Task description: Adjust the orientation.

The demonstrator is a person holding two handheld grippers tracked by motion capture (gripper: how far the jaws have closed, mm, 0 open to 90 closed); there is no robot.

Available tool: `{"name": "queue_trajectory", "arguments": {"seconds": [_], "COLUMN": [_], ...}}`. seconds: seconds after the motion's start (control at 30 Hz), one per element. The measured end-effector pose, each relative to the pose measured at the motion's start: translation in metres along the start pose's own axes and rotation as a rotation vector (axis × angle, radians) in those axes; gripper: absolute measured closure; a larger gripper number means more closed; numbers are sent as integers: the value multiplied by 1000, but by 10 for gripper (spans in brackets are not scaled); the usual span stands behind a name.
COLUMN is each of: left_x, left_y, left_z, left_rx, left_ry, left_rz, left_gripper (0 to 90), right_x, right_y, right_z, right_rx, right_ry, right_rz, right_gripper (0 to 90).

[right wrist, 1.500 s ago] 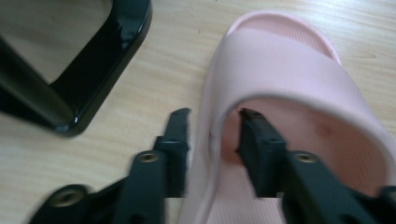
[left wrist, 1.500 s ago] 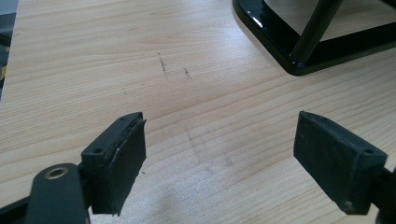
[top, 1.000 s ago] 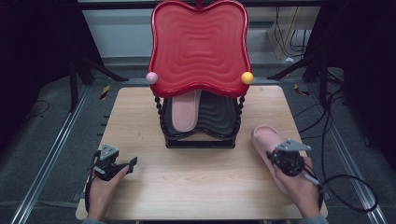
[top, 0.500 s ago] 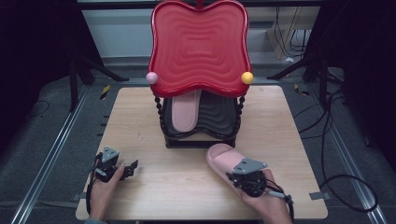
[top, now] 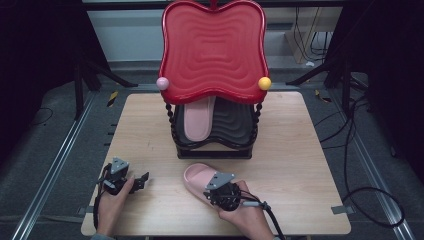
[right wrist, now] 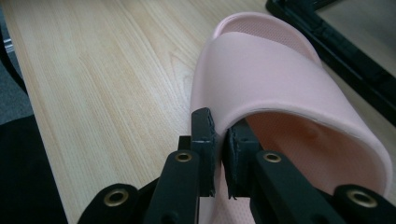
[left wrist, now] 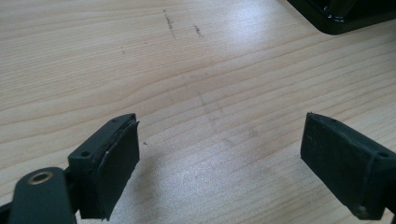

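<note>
Near edge of the table [top: 310, 165]: my right tool [right wrist: 218, 140] is pinching the side wall of the pink slipper [top: 196, 179], jaws pressed together on the strap edge w/ only the thin wall between them. Slipper lies on the wood just left of my right hand [top: 247, 212], near the middle of the near edge, far end pointing toward the rack. My left tool [top: 134, 181] sits by the near-left corner, jaws spread wide, nothing between them, bare wood below in the left tool view; left hand [top: 112, 205] behind it.

Further in, mid-table: black rack [top: 215, 150] w/ beaded posts. A 2nd pink slipper [top: 197, 120] lies on its dark ribbed shelf, left side. On top, a big red wavy-edged tray [top: 212, 50], w/ a pink ball [top: 162, 83] at its left lower corner and a yellow ball [top: 264, 83] at the right.
</note>
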State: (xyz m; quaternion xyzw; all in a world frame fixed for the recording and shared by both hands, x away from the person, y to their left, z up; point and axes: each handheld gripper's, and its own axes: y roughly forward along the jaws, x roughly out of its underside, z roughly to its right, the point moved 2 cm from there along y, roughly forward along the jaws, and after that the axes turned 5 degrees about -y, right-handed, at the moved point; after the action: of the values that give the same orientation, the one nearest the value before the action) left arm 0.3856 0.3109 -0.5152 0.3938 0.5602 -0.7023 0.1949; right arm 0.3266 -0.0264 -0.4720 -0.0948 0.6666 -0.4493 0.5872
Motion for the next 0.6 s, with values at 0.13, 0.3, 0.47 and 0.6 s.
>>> {"name": "queue_trajectory", "arguments": {"seconds": [0.13, 0.3, 0.47, 0.6], "left_x": [0, 0, 0, 1], "left_y": [0, 0, 0, 1], "left_z": [0, -1, 0, 1], "left_rx": [0, -2, 2, 2], "left_ry": [5, 5, 7, 15], "left_rz": [-4, -6, -6, -15], "left_gripper": [113, 113, 113, 113], "right_x": [1, 7, 18, 19], "right_y": [-2, -32, -51, -50], "right_z": [-2, 6, 26, 40], "right_rx": [-4, 25, 69, 108], "right_ry": [-20, -36, -30, -42], "right_rz": [12, 37, 35, 19], "right_gripper": [729, 629, 582, 606]}}
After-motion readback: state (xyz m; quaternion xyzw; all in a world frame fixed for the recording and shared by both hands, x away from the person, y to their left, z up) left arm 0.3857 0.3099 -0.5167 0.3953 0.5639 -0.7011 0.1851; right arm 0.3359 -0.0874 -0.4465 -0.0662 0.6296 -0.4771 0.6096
